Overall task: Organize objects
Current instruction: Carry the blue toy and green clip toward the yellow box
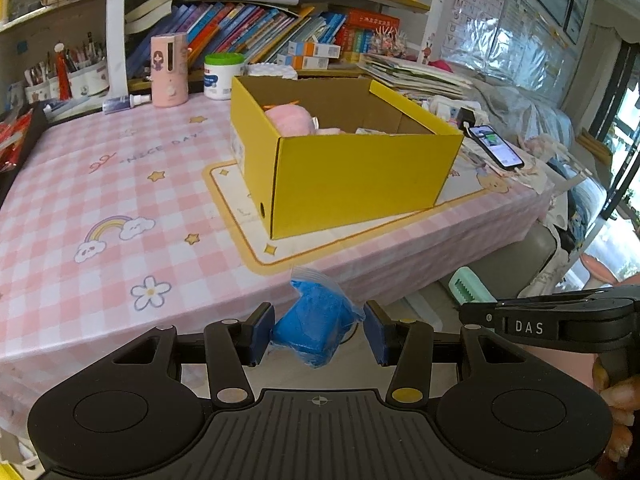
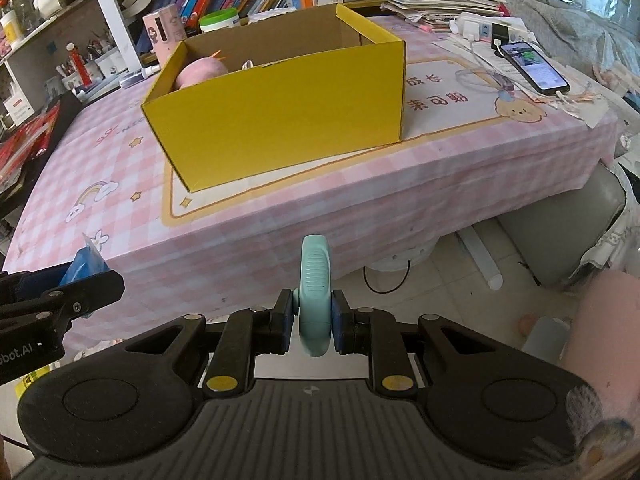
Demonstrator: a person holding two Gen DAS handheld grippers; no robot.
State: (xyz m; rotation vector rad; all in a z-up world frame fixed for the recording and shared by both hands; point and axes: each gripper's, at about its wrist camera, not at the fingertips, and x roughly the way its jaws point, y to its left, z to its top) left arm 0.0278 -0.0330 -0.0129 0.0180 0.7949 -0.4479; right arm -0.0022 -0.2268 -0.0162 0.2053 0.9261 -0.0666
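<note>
- The left gripper point(image 1: 319, 332) is clenched on a clear bag of blue material point(image 1: 316, 320), its blue pads pressing the bag from both sides — the bag hangs in the air just off the near edge of the table point(image 1: 80, 200).
- The right gripper point(image 2: 313, 320) is clamped on a mint-green plastic clip point(image 2: 315, 292), held upright on edge between the pads — it too is off the table, in front of its near edge and above the floor.
- The two grippers are side by side; each shows at the edge of the other's view.
- A yellow cardboard box point(image 1: 352, 184) stands open-topped on the cream mat point(image 1: 256, 240) in the middle of the table, towards its right side.
- Inside the box, at its far left end, lies a pink plush toy point(image 1: 290, 120).
- A phone point(image 2: 534, 66) with its screen lit lies near the table's far right corner, plugged into a cable.
- Along the far edge stand a pink dispenser point(image 1: 169, 70) and a white tub with a green lid point(image 1: 222, 76), books behind them.
</note>
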